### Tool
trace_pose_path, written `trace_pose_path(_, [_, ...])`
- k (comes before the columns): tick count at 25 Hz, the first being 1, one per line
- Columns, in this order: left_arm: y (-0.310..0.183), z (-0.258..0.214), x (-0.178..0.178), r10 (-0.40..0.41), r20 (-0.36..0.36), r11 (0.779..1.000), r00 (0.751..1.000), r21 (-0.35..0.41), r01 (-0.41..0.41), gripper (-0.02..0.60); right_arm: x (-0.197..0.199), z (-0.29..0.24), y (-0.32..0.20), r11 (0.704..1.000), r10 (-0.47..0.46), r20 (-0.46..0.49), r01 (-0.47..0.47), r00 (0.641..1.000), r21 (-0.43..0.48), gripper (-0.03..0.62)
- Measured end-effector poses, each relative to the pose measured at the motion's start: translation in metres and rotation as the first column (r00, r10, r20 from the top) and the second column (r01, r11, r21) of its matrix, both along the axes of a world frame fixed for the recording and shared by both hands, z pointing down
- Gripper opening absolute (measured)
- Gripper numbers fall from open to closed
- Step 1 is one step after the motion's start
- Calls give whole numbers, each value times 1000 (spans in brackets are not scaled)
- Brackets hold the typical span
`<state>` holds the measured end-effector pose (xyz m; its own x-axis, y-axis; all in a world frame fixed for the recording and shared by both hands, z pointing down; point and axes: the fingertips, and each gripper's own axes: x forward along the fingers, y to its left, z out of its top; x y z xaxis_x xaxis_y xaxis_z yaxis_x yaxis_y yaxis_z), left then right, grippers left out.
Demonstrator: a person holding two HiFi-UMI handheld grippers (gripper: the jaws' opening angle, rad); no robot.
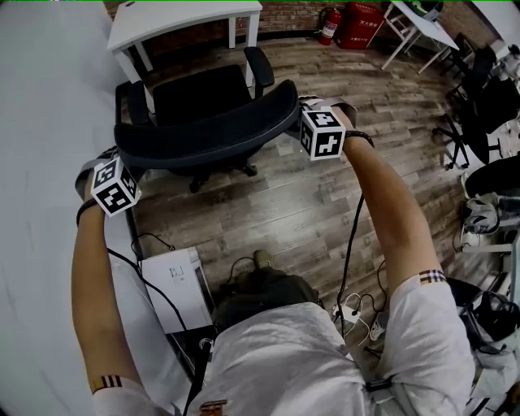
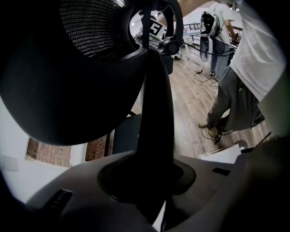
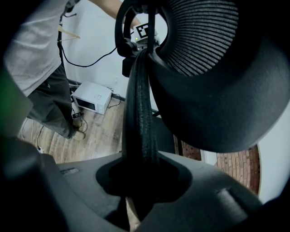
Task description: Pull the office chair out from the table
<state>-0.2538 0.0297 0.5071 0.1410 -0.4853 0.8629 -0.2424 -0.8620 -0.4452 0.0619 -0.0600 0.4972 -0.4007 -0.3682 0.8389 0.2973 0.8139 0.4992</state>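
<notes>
A black office chair (image 1: 203, 93) stands on the wooden floor in front of a white table (image 1: 187, 20), its back turned to me. Its curved mesh backrest (image 1: 207, 130) spans between my two grippers. My left gripper (image 1: 132, 161) is shut on the backrest's left end, and my right gripper (image 1: 294, 123) is shut on its right end. In the left gripper view the dark backrest rim (image 2: 154, 113) runs straight down between the jaws of the left gripper (image 2: 149, 181). The right gripper view shows the textured rim (image 3: 140, 118) clamped the same way in the right gripper (image 3: 140, 181).
A large white surface (image 1: 41, 106) fills the left side. A white box-shaped appliance (image 1: 175, 284) and cables (image 1: 357, 313) lie on the floor near my feet. Red fire extinguishers (image 1: 349, 23) stand at the back; more chairs (image 1: 479, 114) and a folding table (image 1: 418, 24) stand at right.
</notes>
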Motion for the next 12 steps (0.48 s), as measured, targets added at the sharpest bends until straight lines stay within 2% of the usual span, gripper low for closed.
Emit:
trace_pose_path(8, [13,-6,5,3,-3,1000,1000,21,-3,125,5,-3,15,1000,14,1,-14,1000,-16,108])
trace_pose_path(10, [13,-5,3,-12,1,999,1000,38,12,137,7,0,13,1000,25,-12,-25,1000,-4,129])
trace_pose_path(12, [13,-1,1,-14,17,999,1000,41,13,162,7,2,9,1000,23,-20,-23,1000,18,181])
